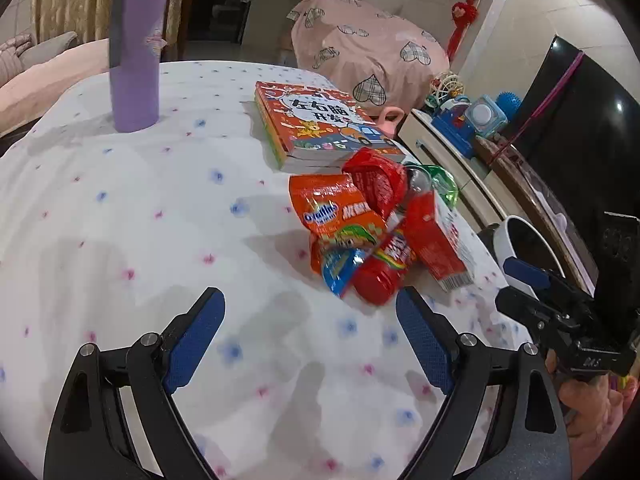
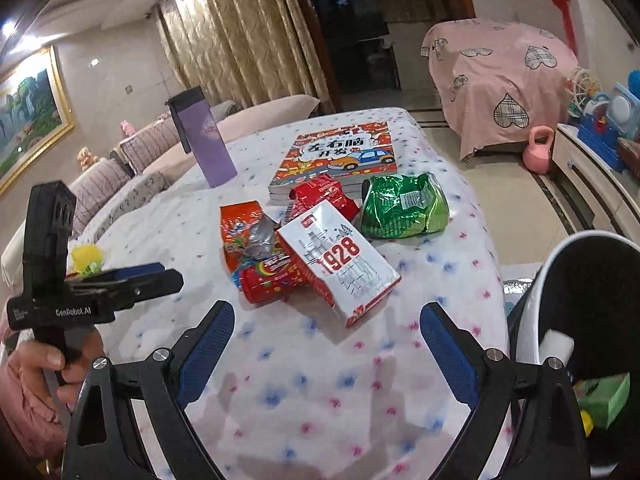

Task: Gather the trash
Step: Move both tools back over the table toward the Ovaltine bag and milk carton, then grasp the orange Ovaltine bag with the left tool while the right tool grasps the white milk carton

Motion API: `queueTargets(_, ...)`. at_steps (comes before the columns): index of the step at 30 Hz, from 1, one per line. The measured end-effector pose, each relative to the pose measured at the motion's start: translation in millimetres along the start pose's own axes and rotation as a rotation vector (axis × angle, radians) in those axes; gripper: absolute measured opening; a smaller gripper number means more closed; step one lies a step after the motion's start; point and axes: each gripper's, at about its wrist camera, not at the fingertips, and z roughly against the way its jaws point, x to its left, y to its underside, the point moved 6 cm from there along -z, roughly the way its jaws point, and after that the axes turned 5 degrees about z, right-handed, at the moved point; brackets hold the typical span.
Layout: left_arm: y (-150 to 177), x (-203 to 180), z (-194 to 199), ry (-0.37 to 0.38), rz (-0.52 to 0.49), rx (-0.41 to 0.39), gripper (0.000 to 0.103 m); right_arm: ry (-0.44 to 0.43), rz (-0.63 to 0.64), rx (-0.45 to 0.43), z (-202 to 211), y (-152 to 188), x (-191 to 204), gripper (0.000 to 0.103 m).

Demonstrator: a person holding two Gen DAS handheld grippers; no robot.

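Note:
A pile of trash lies on the flowered tablecloth: a white and red "1928" carton [image 2: 340, 260] [image 1: 434, 236], a red candy tube [image 2: 272, 282] [image 1: 384, 268], an orange Ovaltine wrapper [image 1: 332, 212] [image 2: 240, 228], a crumpled red packet [image 2: 320, 196] [image 1: 374, 178], a green bag [image 2: 404, 206] [image 1: 440, 180]. My left gripper [image 1: 310, 332] is open and empty, just short of the pile. My right gripper [image 2: 326, 340] is open and empty, in front of the carton. A white bin with a black liner [image 2: 592, 300] [image 1: 520, 240] stands at the table's right edge, holding some trash.
A purple tumbler [image 1: 134, 52] [image 2: 206, 140] stands at the far left of the table. Colourful children's books [image 1: 320, 120] [image 2: 340, 156] lie stacked behind the pile. A toy shelf [image 1: 460, 120] and a pink kettlebell [image 2: 540, 152] are to the right.

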Motion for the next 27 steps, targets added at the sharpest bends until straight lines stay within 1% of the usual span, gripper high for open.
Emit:
queueTargets(7,-18,1,-28,-0.026,-0.031,0.019,0.089,-0.009,0.026,0.033,-24,-12,-6,0.095)
queueTargets(12,-24,-7,-43,-0.013,-0.055,0.042,0.086,-0.018,0.046,0.06,-44,-19,-10,0.095)
queueTargets(14,-25,-11,-47,-0.002,-0.066,0.048,0.08,-0.026,0.05,0.072,-50,-19,-11,0.094)
queueTargets(15,-24,-13,-50,0.003,-0.075,0.056,0.074,-0.028,0.053,0.076,-53,-20,-11,0.093)
queueTargets(16,-24,-15,-51,0.006,-0.078,0.06,0.064,-0.028,0.059,0.08,-55,-20,-11,0.091)
queueTargets(17,-23,-16,-53,0.014,-0.079,0.07,0.059,-0.029,0.065,0.088,-57,-20,-10,0.083)
queueTargets(18,-22,-18,-54,0.025,-0.082,0.078,0.046,-0.025,0.067,0.095,-59,-19,-9,0.071)
queueTargets(19,-21,-20,-54,0.032,-0.085,0.081,0.032,-0.017,0.068,0.099,-59,-18,-9,0.064)
queueTargets(20,-19,-21,-54,0.037,-0.09,0.084,0.026,-0.01,0.068,0.101,-59,-17,-10,0.06)
queueTargets(21,-17,-23,-52,0.043,-0.094,0.084,0.015,-0.008,0.067,0.102,-59,-17,-9,0.058)
queueTargets(25,-12,-26,-37,0.056,-0.102,0.06,0.014,0.002,0.047,0.087,-49,-10,-8,0.052)
queueTargets(27,-8,-25,-27,0.067,-0.088,0.051,0.013,-0.001,0.019,0.074,-42,-8,-8,0.049)
